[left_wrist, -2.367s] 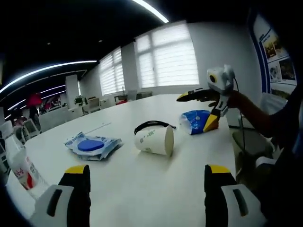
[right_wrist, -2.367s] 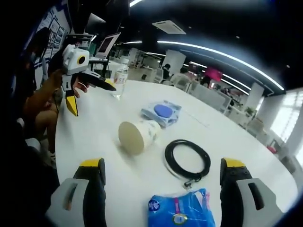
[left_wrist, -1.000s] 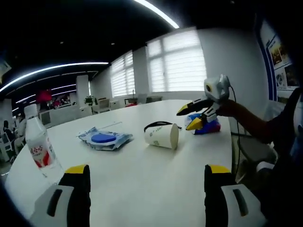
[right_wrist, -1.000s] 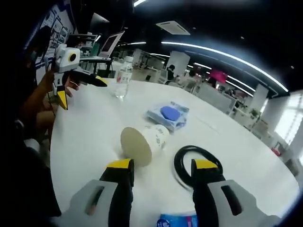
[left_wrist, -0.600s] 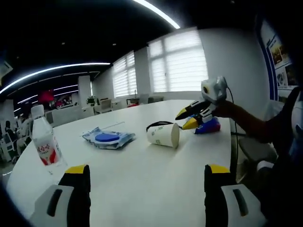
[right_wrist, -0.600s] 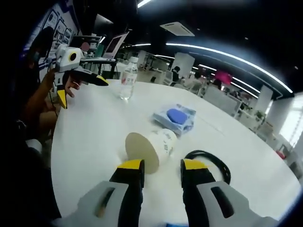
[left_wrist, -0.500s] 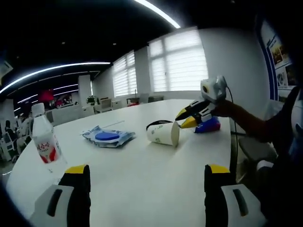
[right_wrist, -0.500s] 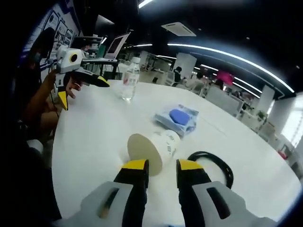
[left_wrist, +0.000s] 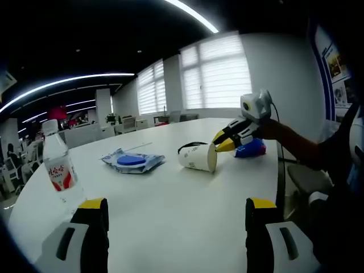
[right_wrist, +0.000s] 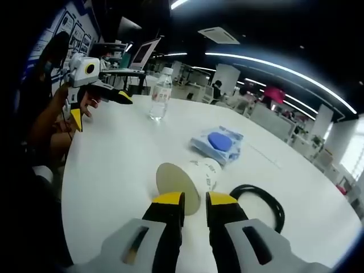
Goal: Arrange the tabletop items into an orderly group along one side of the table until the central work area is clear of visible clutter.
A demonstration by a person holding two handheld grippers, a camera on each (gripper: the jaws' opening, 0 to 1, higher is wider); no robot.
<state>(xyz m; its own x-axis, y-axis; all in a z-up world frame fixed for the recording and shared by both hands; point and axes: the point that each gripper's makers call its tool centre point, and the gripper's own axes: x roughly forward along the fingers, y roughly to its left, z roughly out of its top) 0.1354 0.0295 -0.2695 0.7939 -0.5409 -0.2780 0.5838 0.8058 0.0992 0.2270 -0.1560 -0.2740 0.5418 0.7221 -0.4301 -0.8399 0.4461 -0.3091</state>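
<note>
While the paper cup lies on its side on the white counter, the right gripper sits just in front of it with its yellow-tipped jaws drawn nearly together, a narrow gap left between them; the tips are right at the cup's round end, and whether they pinch its rim or merely touch it cannot be told. In the left gripper view the same cup lies at mid-counter, its round end turned toward the right gripper, whose yellow tips meet the cup's edge. Just right of the cup in the right gripper view a black cable loop rests flat on the counter, and beyond the cup lies a clear packet with a blue disc. Farther off stands a clear water bottle, upright, near the far left edge. The left gripper shows at the far left of the right gripper view, held in a hand above the counter edge, its jaws spread wide. In the left gripper view its own jaws rise well apart with nothing between them, well short of the cup. A blue pouch lies behind the right gripper, and the bottle stands at the near left.
</note>
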